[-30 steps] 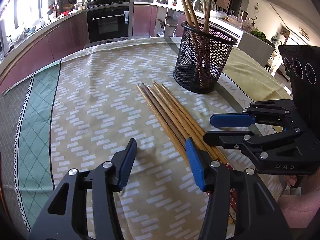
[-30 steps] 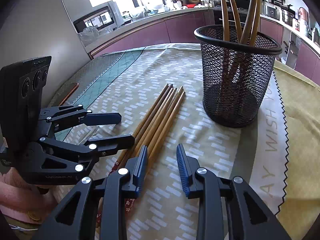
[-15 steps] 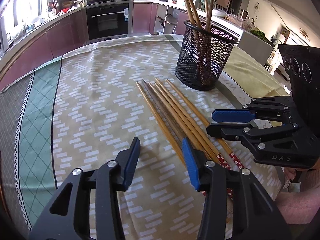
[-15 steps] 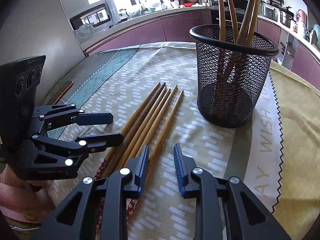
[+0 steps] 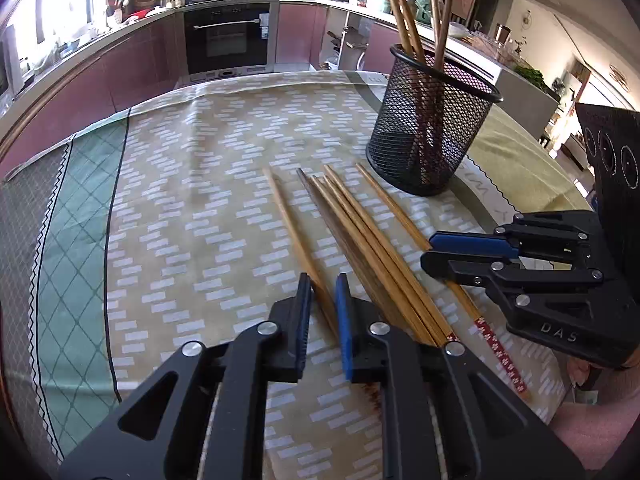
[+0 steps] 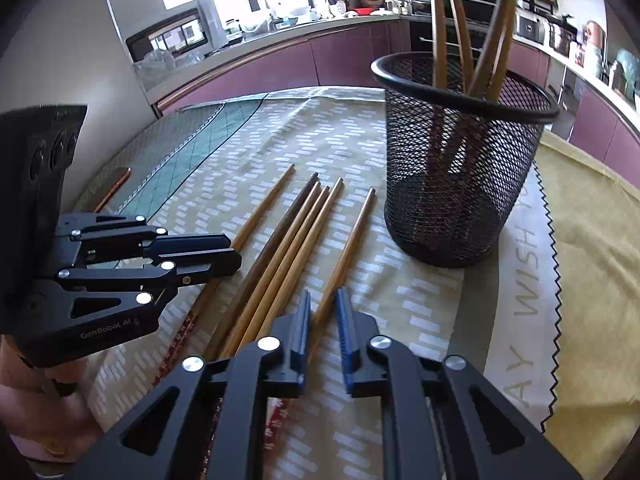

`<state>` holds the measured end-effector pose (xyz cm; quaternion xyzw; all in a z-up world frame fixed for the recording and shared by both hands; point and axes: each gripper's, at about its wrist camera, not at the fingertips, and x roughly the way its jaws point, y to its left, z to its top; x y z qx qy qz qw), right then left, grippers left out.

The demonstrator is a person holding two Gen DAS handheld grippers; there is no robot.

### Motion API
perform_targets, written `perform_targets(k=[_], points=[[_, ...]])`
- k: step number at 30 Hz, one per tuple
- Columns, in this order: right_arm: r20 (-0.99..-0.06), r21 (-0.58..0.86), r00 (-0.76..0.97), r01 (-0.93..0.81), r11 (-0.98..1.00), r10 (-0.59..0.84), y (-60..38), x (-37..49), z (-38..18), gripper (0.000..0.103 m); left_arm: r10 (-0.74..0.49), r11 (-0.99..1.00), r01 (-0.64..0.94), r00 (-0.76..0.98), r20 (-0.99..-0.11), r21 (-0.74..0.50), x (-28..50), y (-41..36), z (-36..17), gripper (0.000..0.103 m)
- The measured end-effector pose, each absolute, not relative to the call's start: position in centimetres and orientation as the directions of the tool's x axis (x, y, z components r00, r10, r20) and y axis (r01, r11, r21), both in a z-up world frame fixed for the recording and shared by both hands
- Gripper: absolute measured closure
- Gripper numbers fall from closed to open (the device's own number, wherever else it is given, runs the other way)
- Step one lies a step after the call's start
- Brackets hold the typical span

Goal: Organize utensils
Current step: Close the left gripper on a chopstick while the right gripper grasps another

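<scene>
Several wooden chopsticks (image 5: 360, 232) lie side by side on the patterned tablecloth (image 5: 200, 200), in front of a black mesh holder (image 5: 432, 120) with a few chopsticks standing in it. My left gripper (image 5: 323, 292) is shut on the leftmost chopstick (image 5: 292, 224), its blue pads against both sides. In the right wrist view my right gripper (image 6: 323, 300) is shut on the rightmost chopstick (image 6: 352, 240), nearest the holder (image 6: 460, 184). Each gripper also shows in the other's view: the right gripper (image 5: 428, 251) and the left gripper (image 6: 234, 250). Both held chopsticks still rest on the cloth.
The chopsticks' near ends carry red patterned tips (image 5: 500, 352). A copper-coloured rod (image 6: 114, 188) lies at the table's far left edge. A hand (image 6: 48, 420) holds the left gripper. Kitchen counters and an oven (image 5: 226, 40) stand beyond the table.
Both pairs of jaws have narrowed from open to shut on a chopstick each. The two outer chopsticks now lie spread apart from the middle bundle.
</scene>
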<state>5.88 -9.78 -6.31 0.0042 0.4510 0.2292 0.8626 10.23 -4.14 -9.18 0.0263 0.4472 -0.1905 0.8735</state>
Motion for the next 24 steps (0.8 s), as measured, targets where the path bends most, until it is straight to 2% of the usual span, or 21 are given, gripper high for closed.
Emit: perform_targets(k=[3,7,12,19,24], points=[[-0.769,0.239,0.490,-0.374,0.896,0.409,-10.5,5.9,-6.3,0.097,-0.305,0.932,0.337,0.536,-0.787,-0.132,10.0,-3.9,-9.2,0.094],[-0.748,0.277,0.502,-0.357,0.892,0.434,-11.6,5.7,-5.9,0.097,-0.310,0.937,0.315,0.552,-0.774,-0.151,9.6,-3.1,-8.8,0.095],[-0.718,0.315,0.477,-0.426,0.848,0.507,-11.7,4.9,-5.3,0.097,-0.354,0.917,0.362,0.539,-0.765,-0.169,8.6,-3.2,-8.5,0.095],[-0.767,0.269,0.429,-0.462,0.845,0.478,-9.7,5.3,-6.0,0.096,-0.354,0.902,0.407,0.508,-0.785,-0.144,8.2,-4.2,-9.2,0.095],[-0.779,0.243,0.431,-0.461,0.853,0.455,-9.6,5.5,-6.2,0.095,-0.349,0.894,0.431,0.503,-0.791,-0.121,8.9,-4.5,-9.5,0.089]])
